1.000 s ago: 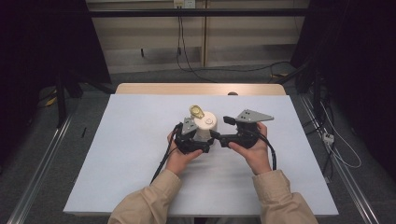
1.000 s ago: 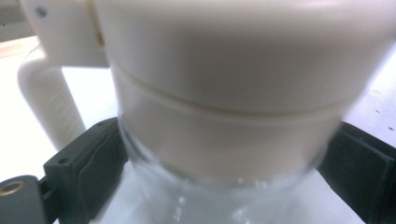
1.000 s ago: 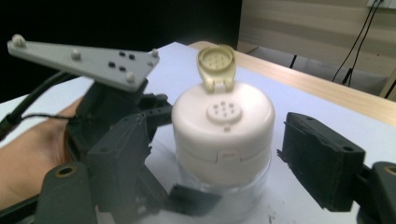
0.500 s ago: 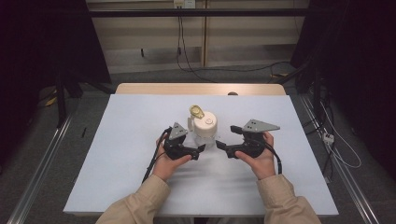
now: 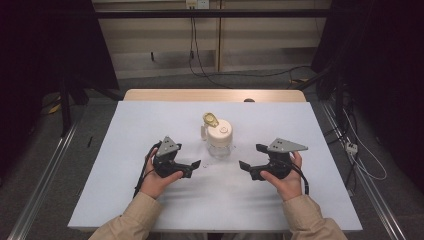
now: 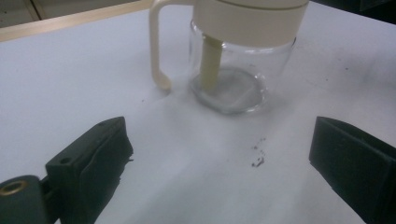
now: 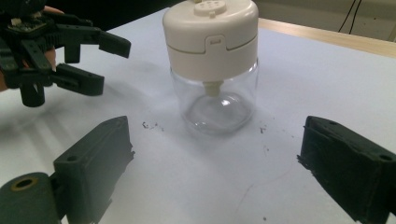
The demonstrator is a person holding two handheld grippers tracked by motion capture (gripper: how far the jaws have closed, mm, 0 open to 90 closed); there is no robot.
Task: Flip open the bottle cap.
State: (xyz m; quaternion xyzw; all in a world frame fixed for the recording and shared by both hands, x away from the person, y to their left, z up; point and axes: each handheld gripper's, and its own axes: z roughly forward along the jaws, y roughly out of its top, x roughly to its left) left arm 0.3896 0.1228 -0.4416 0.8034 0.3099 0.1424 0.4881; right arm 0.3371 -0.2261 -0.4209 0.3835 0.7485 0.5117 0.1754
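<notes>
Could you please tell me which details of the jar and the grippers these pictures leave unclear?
- Jar top: cut off by the upper edge in the left gripper view.
- Gold object behind the jar: too small in the high view to identify.
- Handle: hidden behind the jar body in the right gripper view.

— That table [image 5: 150, 125], is it bare wood?

— Only at the far edge, where a strip of pale wood shows. The rest is under a white sheet [image 5: 125, 200].

— What's sitting on it?

— One glass jar [image 5: 219, 147], upright near the middle, with a cream lid and a cream handle down its side. Nearby there are a few dark specks [image 6: 258, 156] on the sheet, just in front of the jar.
</notes>
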